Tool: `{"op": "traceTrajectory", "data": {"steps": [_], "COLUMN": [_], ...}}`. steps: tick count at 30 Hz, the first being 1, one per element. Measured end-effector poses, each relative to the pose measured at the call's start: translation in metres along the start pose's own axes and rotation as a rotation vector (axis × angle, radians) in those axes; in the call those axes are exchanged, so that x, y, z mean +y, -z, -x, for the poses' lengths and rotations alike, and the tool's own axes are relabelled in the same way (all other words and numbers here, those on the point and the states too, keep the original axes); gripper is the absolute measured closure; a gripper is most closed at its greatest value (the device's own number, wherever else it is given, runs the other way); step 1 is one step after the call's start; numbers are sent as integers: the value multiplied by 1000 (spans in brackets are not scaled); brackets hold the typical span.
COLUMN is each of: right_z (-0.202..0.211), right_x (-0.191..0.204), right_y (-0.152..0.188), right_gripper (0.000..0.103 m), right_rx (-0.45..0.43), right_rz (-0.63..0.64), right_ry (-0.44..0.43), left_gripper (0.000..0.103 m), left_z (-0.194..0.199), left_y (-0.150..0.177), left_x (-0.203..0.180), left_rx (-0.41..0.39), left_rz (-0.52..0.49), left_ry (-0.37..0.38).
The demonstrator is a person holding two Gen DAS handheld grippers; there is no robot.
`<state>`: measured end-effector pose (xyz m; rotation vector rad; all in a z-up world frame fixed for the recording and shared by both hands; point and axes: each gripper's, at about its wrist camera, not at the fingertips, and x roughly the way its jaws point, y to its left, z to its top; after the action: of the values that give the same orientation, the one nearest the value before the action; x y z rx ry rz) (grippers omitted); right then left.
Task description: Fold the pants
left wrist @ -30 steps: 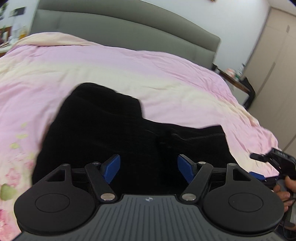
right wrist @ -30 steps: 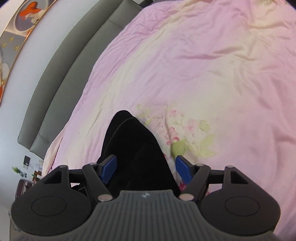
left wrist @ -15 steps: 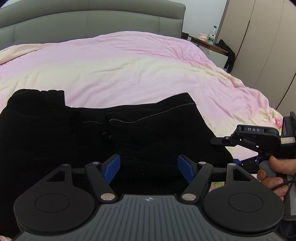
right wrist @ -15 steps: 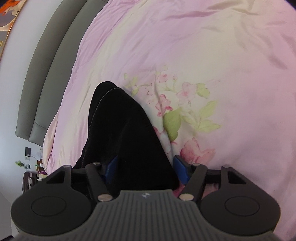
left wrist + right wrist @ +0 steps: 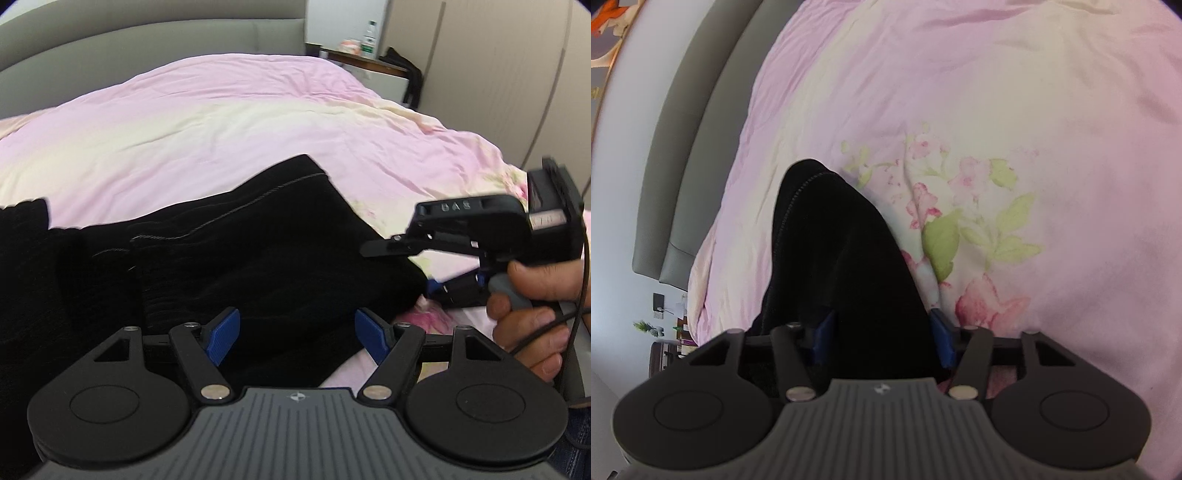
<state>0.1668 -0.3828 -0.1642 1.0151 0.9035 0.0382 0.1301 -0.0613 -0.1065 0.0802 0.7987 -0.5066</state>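
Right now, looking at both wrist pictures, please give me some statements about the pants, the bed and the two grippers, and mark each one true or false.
1. The pants are black. True.
2. The pants lie on a wooden floor. False: they lie on a pink bedcover.
3. The left gripper is open, its pads apart over the cloth. True.
4. The right gripper has nothing between its fingers. False: black cloth is between them as the jaws are closing.
5. The bedcover has a flower print. True.
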Motion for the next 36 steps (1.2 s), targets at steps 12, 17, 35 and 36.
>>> {"op": "traceTrajectory", "data": {"steps": [12, 17, 35, 36], "right_z": [12, 13, 10, 6], "right_x": [4, 6, 2, 4], "right_y": [-1, -1, -33, -41], "right_gripper": [74, 74, 33, 32], "right_rx": [-6, 29, 1, 13], "right_rz": [-43, -65, -130, -128], "right_ry": [-285, -351, -360, -350], "left_gripper": [14, 10, 72, 72], "left_z": [-19, -40, -22, -22], "left_y": [12, 11, 6, 6], "left_x": [-73, -82, -42, -43], "left_rx": [-88, -71, -155, -154], "left_rz": [-423, -458, -226, -229], "left_ry": [-142, -191, -143, -143]}}
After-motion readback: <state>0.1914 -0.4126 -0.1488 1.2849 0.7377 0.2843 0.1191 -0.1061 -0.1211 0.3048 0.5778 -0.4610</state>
